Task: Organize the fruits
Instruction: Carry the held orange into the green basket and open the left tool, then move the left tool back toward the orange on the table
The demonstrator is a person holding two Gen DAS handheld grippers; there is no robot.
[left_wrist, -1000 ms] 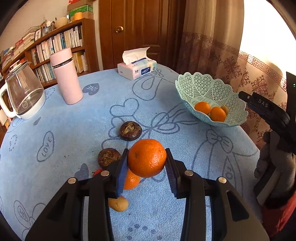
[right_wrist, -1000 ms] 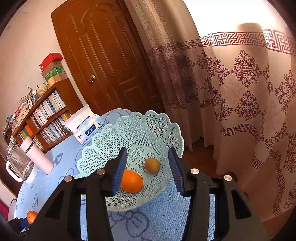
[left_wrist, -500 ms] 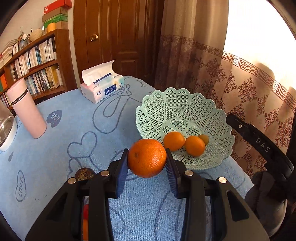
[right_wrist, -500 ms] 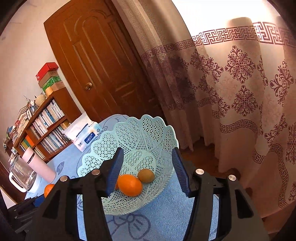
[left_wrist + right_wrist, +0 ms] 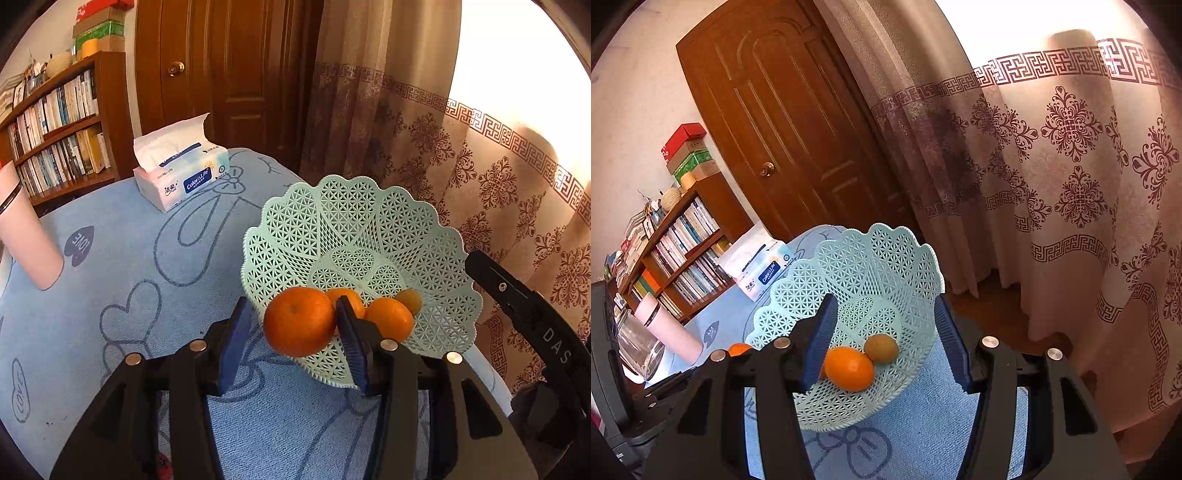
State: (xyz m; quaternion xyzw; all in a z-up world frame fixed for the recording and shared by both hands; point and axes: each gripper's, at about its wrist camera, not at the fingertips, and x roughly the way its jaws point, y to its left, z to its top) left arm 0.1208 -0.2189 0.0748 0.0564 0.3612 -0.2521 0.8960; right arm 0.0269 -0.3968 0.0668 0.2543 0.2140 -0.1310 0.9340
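My left gripper (image 5: 291, 336) is open. A large orange (image 5: 299, 321) sits between its blue pads against the right one, with a gap to the left pad, at the near rim of the mint lattice basket (image 5: 354, 229). The basket holds two oranges (image 5: 389, 317) and a small brownish fruit (image 5: 410, 300). In the right wrist view my right gripper (image 5: 886, 343) is open and empty, its fingers on either side of the basket (image 5: 871, 266) from the table's edge. An orange (image 5: 849, 367) and the brownish fruit (image 5: 881, 348) lie inside. The large orange (image 5: 738, 348) peeks out at the left.
A tissue box (image 5: 181, 173) stands at the back of the blue tablecloth (image 5: 110, 280). A pink flask (image 5: 22, 236) stands at the left, with a glass kettle (image 5: 639, 343) beside it. A patterned curtain (image 5: 1071, 184) hangs right behind the basket. Bookshelf (image 5: 55, 122) and door stand beyond.
My left gripper carried the large orange right to the basket's near rim and its jaws have opened, leaving a gap on the left. My right gripper widened slightly and stayed at the basket.
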